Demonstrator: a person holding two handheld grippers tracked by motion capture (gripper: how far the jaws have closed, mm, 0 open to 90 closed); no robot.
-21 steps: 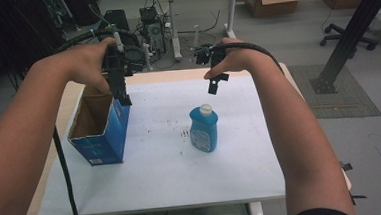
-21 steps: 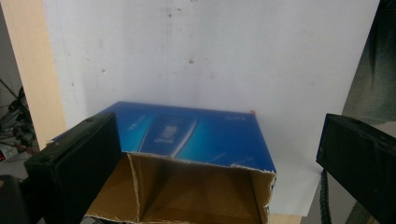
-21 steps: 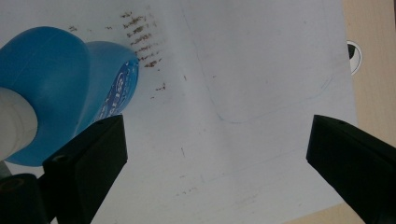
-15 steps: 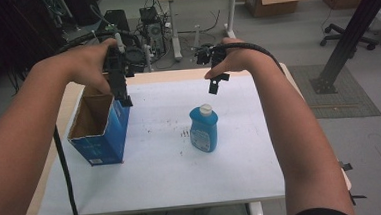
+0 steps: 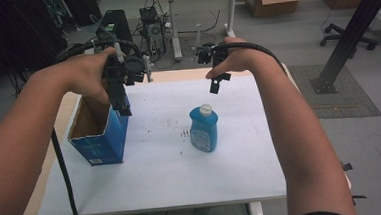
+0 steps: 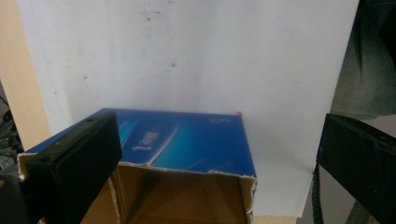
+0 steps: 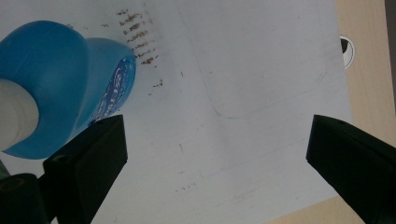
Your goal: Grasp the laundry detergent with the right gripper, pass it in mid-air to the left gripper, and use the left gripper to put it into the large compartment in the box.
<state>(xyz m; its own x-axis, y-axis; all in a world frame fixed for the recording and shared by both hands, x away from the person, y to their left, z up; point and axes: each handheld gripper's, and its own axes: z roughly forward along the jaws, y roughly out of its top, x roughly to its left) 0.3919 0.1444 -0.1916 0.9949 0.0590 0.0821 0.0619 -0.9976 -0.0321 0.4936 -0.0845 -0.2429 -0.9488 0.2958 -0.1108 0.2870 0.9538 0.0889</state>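
High view: a white sheet covers the counter. An open blue cardboard box stands upright near the sheet's left edge, opening upward. A blue bottle with a white cap stands upright near the centre, well apart from the box. The left gripper hangs over the box's far right corner, pointing down. The right gripper hangs above and behind the bottle, clear of it. Small brown marks lie just left of the bottle.

Left gripper view: the left gripper's fingers are released, spread wide, with the box's open top edge between them. Nothing is grasped.

Right gripper view: the right gripper's fingers are released, spread wide over bare sheet. The bottle sits beside the left finger, outside the gap.
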